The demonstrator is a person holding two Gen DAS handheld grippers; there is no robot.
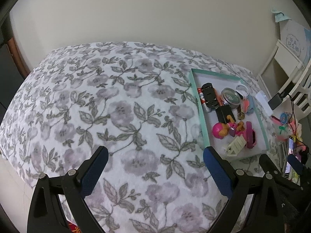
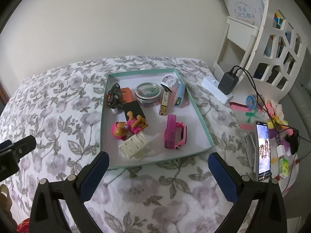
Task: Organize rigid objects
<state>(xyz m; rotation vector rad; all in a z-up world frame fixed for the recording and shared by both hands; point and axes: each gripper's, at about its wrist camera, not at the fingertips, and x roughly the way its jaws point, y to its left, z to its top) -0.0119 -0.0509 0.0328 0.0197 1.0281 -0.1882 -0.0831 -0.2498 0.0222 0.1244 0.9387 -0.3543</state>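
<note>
Matt floral cloth cover, shiny metal tin, glossy plastic watch.

Soft, even indoor light fills both views, fairly dim and a little grey, with only faint shadows under the things in the teal tray. Fisheye distortion bows the floral bedspread and the white shelf, and black vignetting rounds the corners. The lit phone screen glares slightly; fine detail is soft.
</note>
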